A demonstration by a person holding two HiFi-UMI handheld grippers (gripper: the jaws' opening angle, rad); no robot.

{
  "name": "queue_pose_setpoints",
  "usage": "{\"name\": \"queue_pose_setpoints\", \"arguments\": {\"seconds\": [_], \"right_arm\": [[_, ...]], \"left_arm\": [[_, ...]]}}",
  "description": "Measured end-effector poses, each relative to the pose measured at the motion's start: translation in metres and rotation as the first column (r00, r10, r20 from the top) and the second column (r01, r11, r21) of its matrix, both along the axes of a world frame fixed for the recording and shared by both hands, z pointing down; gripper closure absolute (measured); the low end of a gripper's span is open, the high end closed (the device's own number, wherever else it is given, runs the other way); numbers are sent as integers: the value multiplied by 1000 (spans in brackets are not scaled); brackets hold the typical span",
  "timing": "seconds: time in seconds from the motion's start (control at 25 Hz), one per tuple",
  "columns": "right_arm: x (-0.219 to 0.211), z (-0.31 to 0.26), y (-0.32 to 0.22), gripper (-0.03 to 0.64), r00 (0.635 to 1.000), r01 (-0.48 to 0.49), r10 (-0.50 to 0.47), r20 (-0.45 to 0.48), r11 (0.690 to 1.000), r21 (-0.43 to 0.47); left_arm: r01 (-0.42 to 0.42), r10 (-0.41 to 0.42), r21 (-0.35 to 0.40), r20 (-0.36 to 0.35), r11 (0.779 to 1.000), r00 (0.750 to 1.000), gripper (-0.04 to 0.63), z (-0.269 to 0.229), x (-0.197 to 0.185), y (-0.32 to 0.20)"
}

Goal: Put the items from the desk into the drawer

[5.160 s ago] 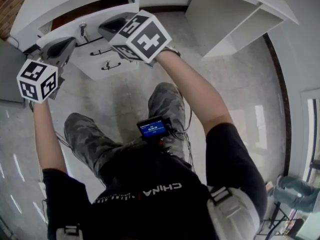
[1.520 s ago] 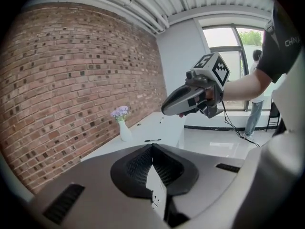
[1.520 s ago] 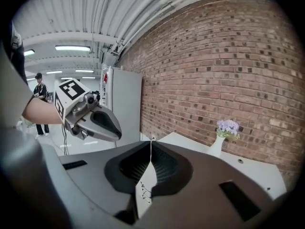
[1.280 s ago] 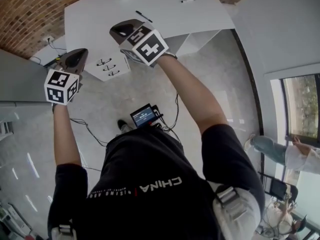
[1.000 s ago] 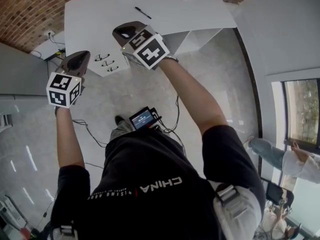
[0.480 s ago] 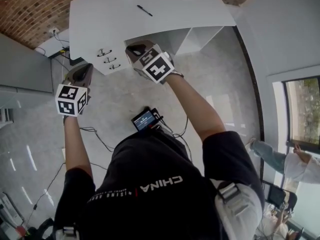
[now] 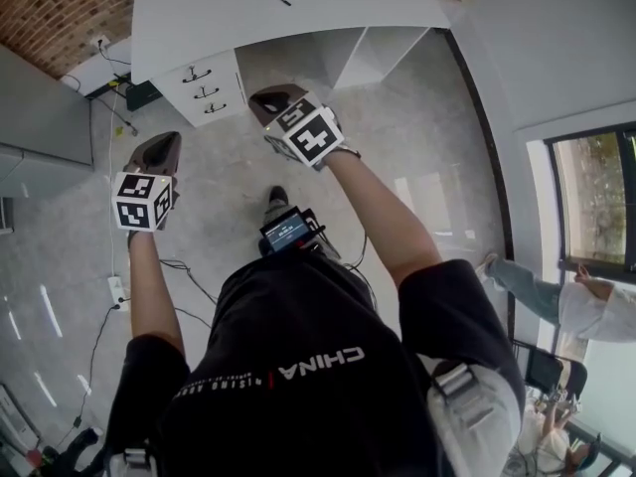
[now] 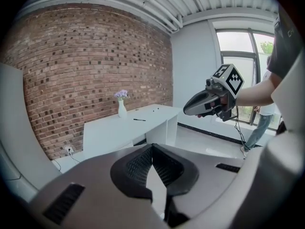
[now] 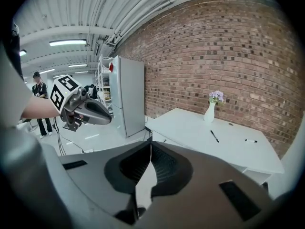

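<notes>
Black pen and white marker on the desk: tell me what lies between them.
Nothing: between the black pen and the white marker the desk top is bare. The right gripper view shows it best; the head view agrees.

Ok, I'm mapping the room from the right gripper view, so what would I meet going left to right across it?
left gripper held up in a hand → tall grey cabinet → white vase with purple flowers → white marker with dark ends
</notes>
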State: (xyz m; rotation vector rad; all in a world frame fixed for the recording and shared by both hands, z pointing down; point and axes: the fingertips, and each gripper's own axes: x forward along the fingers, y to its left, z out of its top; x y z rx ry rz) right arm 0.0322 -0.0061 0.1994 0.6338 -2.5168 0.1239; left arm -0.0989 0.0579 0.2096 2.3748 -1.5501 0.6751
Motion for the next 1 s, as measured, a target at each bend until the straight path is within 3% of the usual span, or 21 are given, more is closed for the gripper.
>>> {"name": "queue_pose_setpoints", "arguments": {"seconds": [0.36,0.64,0.84,1.0], "right_arm": [[46,5,32,600,999,-36,36,-1,999,-7],[77,4,31,600,1000,-1,1,13,1000,-6],[124,8,10,600,1000,30,-30,1,999,-12],[139,7,-1,601,999,48,-48,-1,999,-3]], "left_arm": [[-7,7,-10,19,1000,1000,583,12,45,32],[57,-56,39,-10,998,998,583,4,91,17],[50,-50,34,3,998,999,583,4,143,-7],[41,-41,38,20,998,999,583,4,164,-14]]}}
